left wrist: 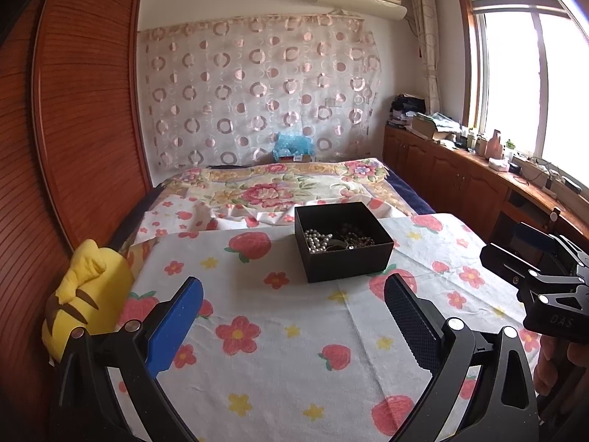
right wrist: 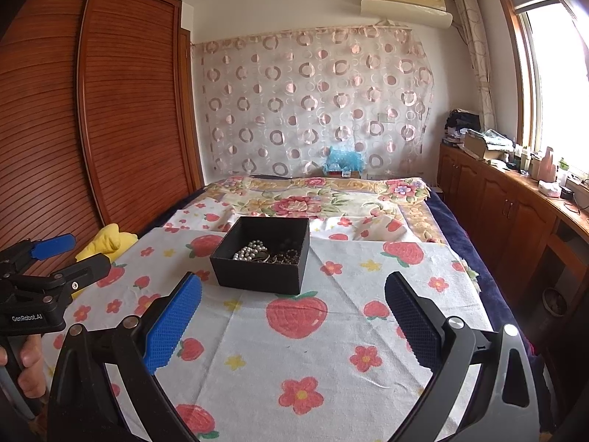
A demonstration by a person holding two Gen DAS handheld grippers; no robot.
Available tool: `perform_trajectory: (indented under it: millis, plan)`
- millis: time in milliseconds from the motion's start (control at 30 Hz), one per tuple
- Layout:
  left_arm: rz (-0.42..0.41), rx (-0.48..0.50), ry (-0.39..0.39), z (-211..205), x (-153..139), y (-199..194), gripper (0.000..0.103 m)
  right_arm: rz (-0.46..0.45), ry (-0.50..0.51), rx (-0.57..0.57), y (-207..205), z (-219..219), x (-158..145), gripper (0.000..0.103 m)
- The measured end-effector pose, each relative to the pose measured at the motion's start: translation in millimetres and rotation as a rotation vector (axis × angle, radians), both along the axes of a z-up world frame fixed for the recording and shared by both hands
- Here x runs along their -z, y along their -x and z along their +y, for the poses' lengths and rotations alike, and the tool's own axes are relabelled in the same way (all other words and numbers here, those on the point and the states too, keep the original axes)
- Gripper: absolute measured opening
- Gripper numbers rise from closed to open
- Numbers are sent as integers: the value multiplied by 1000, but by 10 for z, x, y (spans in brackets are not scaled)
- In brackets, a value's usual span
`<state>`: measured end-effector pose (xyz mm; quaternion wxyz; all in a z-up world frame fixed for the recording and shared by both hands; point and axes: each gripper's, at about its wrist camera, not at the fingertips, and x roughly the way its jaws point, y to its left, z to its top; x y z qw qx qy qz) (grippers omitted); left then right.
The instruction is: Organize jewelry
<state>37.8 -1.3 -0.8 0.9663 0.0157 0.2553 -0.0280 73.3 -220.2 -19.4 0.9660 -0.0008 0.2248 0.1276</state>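
A black open box [left wrist: 346, 259] stands on the strawberry-print cloth [left wrist: 257, 350]; in the right wrist view the box [right wrist: 257, 272] sits left of centre. Inside lie a white pearl strand [left wrist: 317, 240] and dark bead jewelry [left wrist: 355, 237], also seen as pearls [right wrist: 251, 251] and dark beads [right wrist: 285, 256]. My left gripper [left wrist: 294, 322] is open and empty, short of the box. My right gripper [right wrist: 294, 322] is open and empty, also short of the box. The right gripper shows at the left view's edge [left wrist: 545, 283]; the left gripper shows at the right view's edge [right wrist: 55, 258].
A yellow plush toy [left wrist: 86, 298] lies at the cloth's left edge beside a wooden wardrobe [left wrist: 73, 110]. A floral quilt [left wrist: 272, 188] covers the bed behind the box. A cluttered wooden cabinet [left wrist: 460, 169] runs under the window on the right.
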Motion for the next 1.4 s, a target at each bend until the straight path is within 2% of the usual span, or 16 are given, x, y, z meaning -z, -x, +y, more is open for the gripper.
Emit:
perform_trajectory:
  millis: [1400]
  plan:
    - [1,-5,3,8,27,7,95,6,-4,-3,7,27,26,100]
